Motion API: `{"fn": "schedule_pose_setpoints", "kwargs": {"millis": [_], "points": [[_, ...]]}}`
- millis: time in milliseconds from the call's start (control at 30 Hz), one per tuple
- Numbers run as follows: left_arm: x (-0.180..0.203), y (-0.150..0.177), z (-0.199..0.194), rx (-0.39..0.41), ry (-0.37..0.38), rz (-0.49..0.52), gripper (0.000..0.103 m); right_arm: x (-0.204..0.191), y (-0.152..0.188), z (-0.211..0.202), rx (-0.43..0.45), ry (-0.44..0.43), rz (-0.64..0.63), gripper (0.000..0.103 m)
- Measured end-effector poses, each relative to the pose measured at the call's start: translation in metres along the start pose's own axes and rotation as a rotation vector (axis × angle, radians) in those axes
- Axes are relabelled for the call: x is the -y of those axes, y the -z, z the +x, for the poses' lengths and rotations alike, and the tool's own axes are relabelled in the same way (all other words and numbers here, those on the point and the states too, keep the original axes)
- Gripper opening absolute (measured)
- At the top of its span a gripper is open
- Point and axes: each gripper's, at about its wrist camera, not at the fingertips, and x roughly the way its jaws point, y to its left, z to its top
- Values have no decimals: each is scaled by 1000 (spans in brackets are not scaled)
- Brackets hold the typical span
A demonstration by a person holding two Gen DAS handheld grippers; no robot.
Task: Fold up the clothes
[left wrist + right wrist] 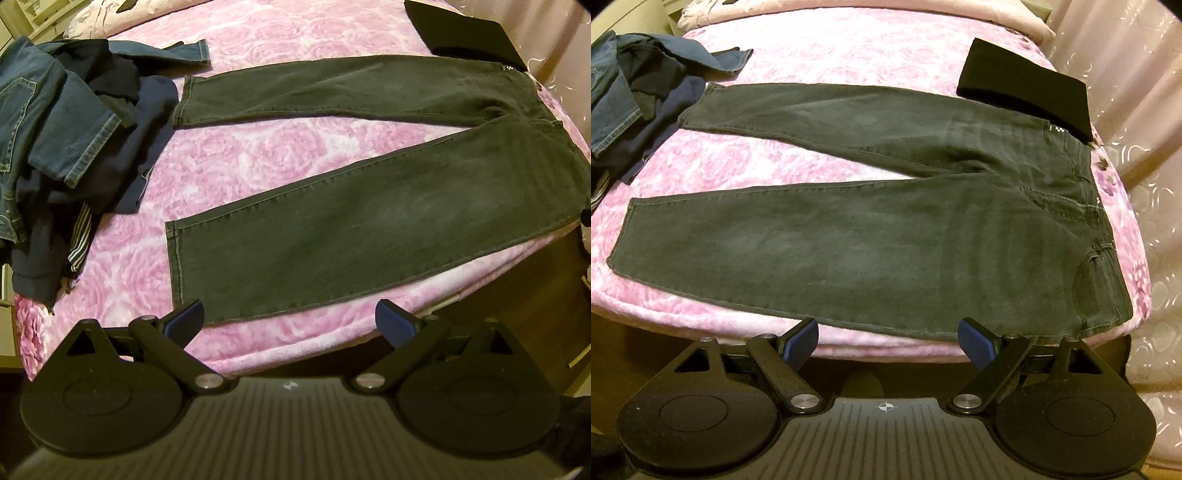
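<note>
Dark grey denim trousers (369,206) flat on pink floral bed (258,155). Left tool (290,319), right tool (888,336) spread wide, empty. Left view alone shows striped garment (79,236); right view, curtain (1137,110).

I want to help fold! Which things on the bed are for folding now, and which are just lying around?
For the job:
- dark jeans, spread flat
- left tongs and right tongs, both open and empty

Just lying around:
- heap of blue clothes
- folded black cloth
- pink blanket
</note>
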Motion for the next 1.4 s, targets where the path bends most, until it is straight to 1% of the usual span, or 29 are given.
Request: {"fn": "schedule_pose_setpoints", "kwargs": {"millis": [433,600,800,900,1033,1100,1200,1300,1400], "points": [[7,-5,5,3,15,3,97,8,1,-2,-1,15,13,85],[16,-10,10,-3,26,31,97,14,4,-4,-5,28,36,85],[34,-25,20,-11,45,85,97,36,12,-5,-13,47,64,85],[42,-36,22,-6,30,95,97,53,13,-2,-4,46,64,85],[49,-57,23,-3,6,42,96,87,4,3,20,20,42,85],[55,-69,21,6,-12,27,96,105,-2,3,45,-4,9,85],[63,-91,19,26,-37,23,96,130,-18,6,63,-9,-67,85],[68,-115,23,39,-36,40,96,152,-39,11,87,-4,-140,85],[67,-139,30,54,-34,96,96,167,-61,21,101,-2,-181,85]]}}
